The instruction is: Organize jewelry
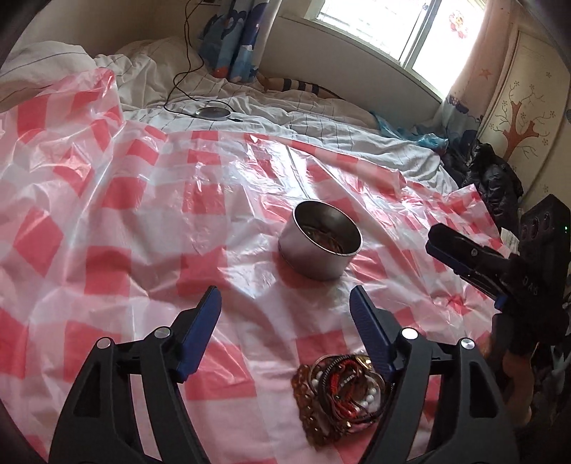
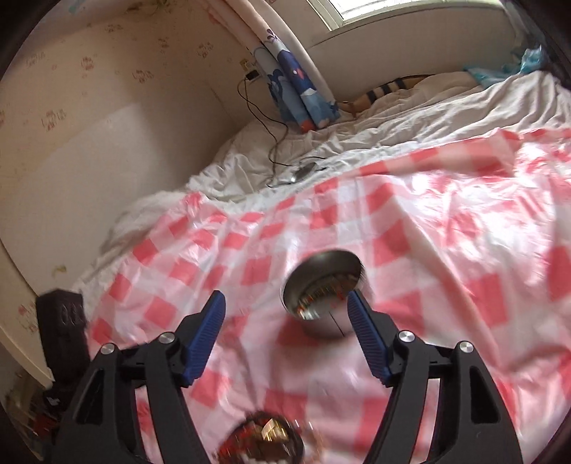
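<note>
Bracelets (image 1: 342,392) heaped — tin (image 1: 320,240) upright, mouth-up

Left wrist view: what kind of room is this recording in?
Most likely a bedroom: rumpled white bedding under a pink checked plastic sheet, a window with printed curtains behind.

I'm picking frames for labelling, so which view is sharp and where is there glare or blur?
Left wrist view: sharp; metal tin and jewelry pile are crisp, window blown out, sheen on the checkered plastic sheet. Right wrist view: motion-blurred; tin and pile smeared.
</note>
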A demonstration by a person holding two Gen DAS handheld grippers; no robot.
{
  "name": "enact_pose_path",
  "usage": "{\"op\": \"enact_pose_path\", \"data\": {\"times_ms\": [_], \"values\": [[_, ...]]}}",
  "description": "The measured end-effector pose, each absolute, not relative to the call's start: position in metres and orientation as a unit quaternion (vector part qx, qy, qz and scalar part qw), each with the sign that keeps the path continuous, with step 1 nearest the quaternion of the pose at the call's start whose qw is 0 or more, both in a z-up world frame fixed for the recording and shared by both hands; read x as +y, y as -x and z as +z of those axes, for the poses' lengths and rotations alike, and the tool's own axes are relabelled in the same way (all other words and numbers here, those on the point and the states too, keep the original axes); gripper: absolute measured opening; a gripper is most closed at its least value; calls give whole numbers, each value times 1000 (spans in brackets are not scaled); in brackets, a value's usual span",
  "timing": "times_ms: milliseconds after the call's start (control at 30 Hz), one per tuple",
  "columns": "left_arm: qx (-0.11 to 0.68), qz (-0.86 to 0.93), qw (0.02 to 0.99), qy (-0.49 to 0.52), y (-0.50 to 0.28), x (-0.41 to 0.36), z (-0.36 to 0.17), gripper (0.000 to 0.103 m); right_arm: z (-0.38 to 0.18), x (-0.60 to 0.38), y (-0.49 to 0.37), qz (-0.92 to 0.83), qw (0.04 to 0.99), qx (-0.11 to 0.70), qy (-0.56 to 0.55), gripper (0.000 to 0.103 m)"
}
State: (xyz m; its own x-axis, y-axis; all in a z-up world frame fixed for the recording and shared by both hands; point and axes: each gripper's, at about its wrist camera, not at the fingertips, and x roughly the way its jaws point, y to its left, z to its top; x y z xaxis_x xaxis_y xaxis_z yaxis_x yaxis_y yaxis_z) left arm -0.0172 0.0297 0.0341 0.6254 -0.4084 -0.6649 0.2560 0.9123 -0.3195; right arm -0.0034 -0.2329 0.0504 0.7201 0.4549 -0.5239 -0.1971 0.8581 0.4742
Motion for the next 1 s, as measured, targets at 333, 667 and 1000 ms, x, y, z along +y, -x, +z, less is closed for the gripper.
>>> {"op": "enact_pose_path", "data": {"times_ms": [333,667,1000], "values": [[393,-189,897,68,52,12,29,81,41,-241,66,95,922,347,-140,94],[411,-166,893,81,52,22,17,84,36,-207,64,74,930,355,-53,95],[417,-171,890,72,49,12,13,85,47,-204,71,21,950,311,0,96]]}}
